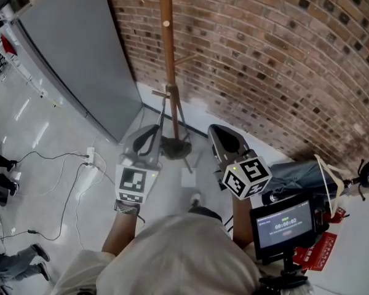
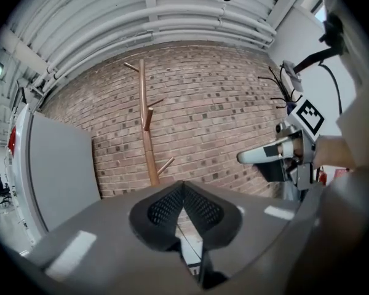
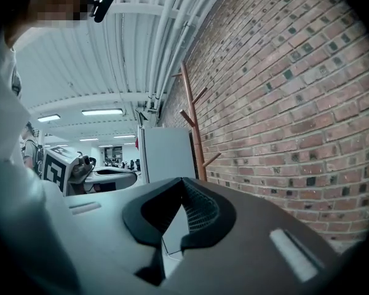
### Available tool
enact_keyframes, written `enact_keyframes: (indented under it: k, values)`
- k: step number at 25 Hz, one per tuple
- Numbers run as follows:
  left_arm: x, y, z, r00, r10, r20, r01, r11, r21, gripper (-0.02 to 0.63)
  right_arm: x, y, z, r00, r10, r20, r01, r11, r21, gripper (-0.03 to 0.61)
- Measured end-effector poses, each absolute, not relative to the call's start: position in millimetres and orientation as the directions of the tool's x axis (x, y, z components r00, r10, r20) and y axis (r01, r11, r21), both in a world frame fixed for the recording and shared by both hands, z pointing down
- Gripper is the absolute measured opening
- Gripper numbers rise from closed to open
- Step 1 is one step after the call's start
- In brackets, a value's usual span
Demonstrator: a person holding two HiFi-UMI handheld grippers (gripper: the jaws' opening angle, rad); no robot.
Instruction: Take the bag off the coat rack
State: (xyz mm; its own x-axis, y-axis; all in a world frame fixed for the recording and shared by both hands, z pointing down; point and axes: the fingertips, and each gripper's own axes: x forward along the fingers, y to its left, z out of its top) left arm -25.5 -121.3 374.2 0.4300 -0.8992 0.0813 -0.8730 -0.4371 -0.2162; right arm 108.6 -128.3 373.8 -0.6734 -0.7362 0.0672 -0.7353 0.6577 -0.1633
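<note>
Left gripper (image 1: 151, 134) and right gripper (image 1: 220, 133) low before the coat rack (image 1: 166, 54), either side of its base; both jaws together, empty; no bag seen on its pegs; risk: reaching with closed jaws may knock the pole and tip the rack.

Brick wall (image 1: 264, 60), grey panel (image 1: 74, 48)

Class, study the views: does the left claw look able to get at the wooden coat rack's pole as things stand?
Probably yes. The coat rack stands straight ahead of the left claw with nothing between them, though the claw is shut and would need to open to grip it.
</note>
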Motion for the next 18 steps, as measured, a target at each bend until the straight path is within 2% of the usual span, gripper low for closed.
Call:
enact_keyframes:
  k: [7,18]
  values:
    - [-7.5,-148.6,376.7,0.366,-0.923,0.114,-0.902,-0.383,-0.201,0.0,122.4,-169.3,380.0,-0.732,-0.678,0.075,-0.678,0.712,-0.18,0.003]
    - [-16.8,-176.8,405.5,0.257,-0.948,0.19,-0.941,-0.29,-0.172,0.001,125.3,-210.2,405.5,-0.773,-0.622,0.121,-0.633,0.745,-0.209,0.005]
